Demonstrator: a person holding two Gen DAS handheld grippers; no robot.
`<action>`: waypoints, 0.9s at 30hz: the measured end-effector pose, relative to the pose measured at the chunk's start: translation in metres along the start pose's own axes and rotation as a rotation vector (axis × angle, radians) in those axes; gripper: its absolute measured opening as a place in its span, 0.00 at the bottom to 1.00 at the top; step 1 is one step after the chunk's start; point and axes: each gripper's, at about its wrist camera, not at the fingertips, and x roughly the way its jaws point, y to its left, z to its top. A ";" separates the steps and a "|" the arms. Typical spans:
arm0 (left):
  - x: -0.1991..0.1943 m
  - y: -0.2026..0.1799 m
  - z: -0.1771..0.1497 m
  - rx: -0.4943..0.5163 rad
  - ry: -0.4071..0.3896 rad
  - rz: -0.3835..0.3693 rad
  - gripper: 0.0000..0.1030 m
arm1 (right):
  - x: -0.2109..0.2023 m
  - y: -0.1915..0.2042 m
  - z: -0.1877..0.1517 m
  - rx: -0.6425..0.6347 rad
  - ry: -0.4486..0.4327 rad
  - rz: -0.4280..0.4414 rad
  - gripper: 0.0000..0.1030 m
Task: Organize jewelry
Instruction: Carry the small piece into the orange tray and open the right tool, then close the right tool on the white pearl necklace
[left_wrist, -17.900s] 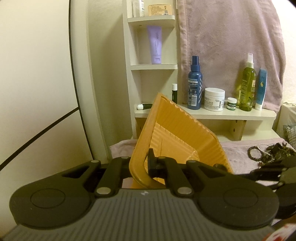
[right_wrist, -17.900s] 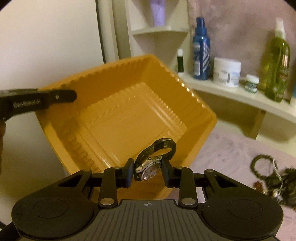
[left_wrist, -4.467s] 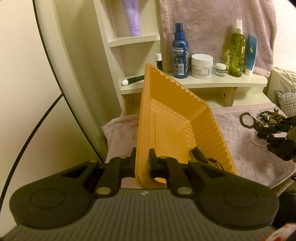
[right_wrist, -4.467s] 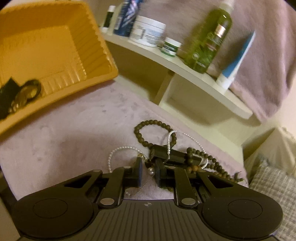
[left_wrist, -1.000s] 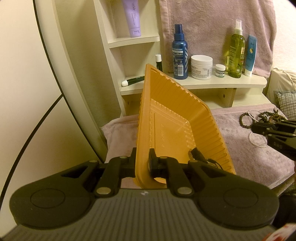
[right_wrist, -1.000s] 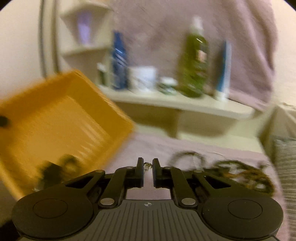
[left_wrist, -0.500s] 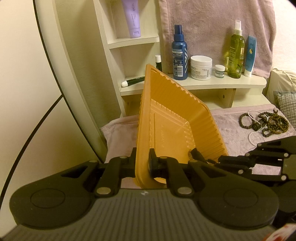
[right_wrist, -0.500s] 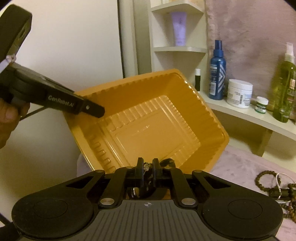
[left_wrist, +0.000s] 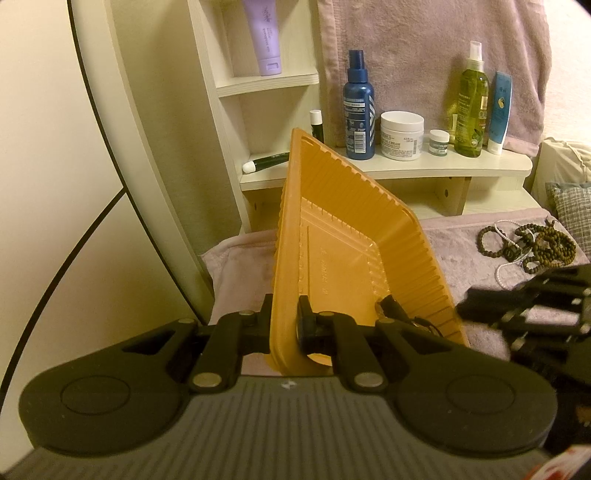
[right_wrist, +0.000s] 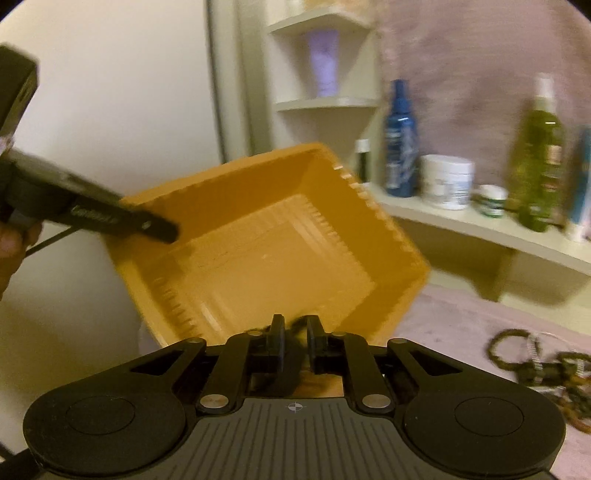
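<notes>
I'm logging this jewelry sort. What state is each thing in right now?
Orange ribbed plastic tray: tilted, lifted, its wall clamped.
Left claw: shut on the tray wall.
Right claw: open, nothing between its fingers, over the tray's low corner.
Black wristwatch: lying in the tray's low corner.
Brown bead bracelets and pearl strand: tangled on the mauve cloth, outside the tray.

The right wrist view is blurred; the dark item (right_wrist: 295, 325) between the right gripper (right_wrist: 295, 328) fingers cannot be identified
</notes>
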 end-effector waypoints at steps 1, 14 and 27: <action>0.000 0.000 0.000 0.001 0.000 0.001 0.09 | -0.004 -0.004 -0.001 0.011 -0.014 -0.038 0.13; 0.000 0.000 -0.001 0.002 -0.001 0.001 0.09 | -0.021 -0.109 -0.023 0.133 0.046 -0.427 0.12; 0.001 0.001 0.001 -0.002 0.003 0.002 0.09 | 0.011 -0.127 -0.036 0.109 0.141 -0.450 0.12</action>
